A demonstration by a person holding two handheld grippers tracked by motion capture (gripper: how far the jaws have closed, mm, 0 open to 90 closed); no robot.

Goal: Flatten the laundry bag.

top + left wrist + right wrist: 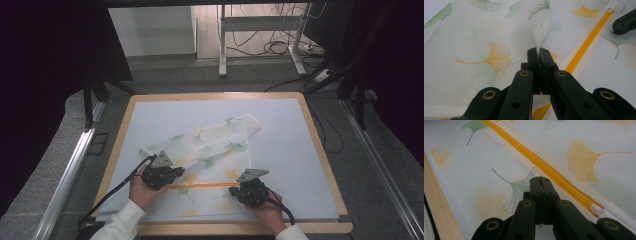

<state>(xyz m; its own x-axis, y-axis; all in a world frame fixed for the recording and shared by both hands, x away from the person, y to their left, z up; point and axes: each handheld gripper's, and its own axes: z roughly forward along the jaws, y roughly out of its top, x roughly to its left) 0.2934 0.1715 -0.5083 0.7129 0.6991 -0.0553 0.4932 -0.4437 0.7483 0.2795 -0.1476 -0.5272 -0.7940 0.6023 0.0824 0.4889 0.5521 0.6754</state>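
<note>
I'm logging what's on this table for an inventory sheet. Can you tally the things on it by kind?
Mesh bag with ginkgo-leaf print: 1
Orange zipper on that bag: 1
Handheld grippers: 2, the left gripper pinching a fold of the mesh, the right gripper with jaws shut by the zipper
White mat covering the table: 1
Total: 5

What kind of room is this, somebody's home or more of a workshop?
Probably a lab or recording workspace, not a home. A wooden-edged table stands between metal rails, loose cables trail on the floor under a desk frame, and dark curtains hang at both sides. A leaf-print mesh bag lies on the table.
</note>
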